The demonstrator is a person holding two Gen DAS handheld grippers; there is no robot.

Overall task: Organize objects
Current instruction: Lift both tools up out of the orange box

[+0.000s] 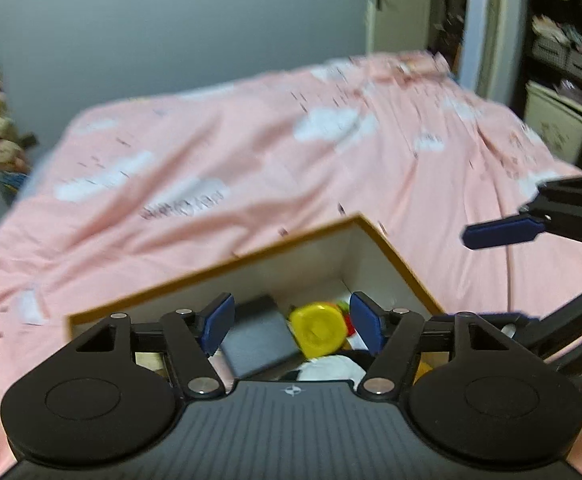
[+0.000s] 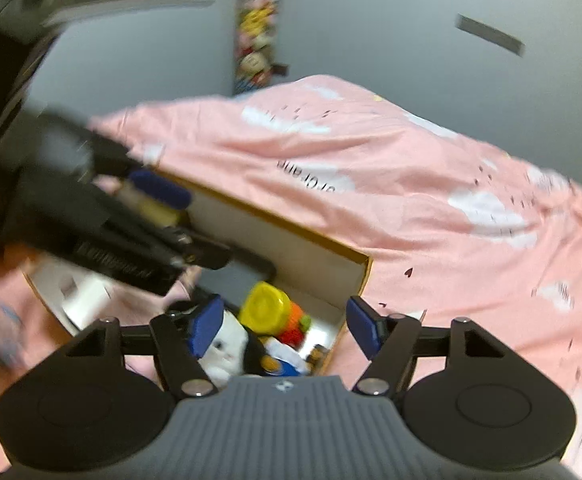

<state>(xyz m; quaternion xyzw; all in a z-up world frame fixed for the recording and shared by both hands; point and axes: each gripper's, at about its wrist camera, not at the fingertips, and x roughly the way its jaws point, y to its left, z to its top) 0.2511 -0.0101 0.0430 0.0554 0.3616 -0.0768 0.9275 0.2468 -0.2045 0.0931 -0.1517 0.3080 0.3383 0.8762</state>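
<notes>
Box (image 1: 375, 236): yellow lid (image 1: 318, 330), perhaps plush (image 2: 227, 350)

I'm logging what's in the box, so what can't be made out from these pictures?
- Box floor, left wrist view: lower part hidden by the left gripper.
- Box's left end, right wrist view: covered by the blurred left gripper.
- Bedspread lettering: smeared by motion blur in both views.

box (image 1: 275, 248): 1 | yellow lid (image 1: 318, 328): 1 | grey case (image 1: 259, 336): 1 | plush toy (image 2: 231, 344): 1 | tongs: 2
</notes>
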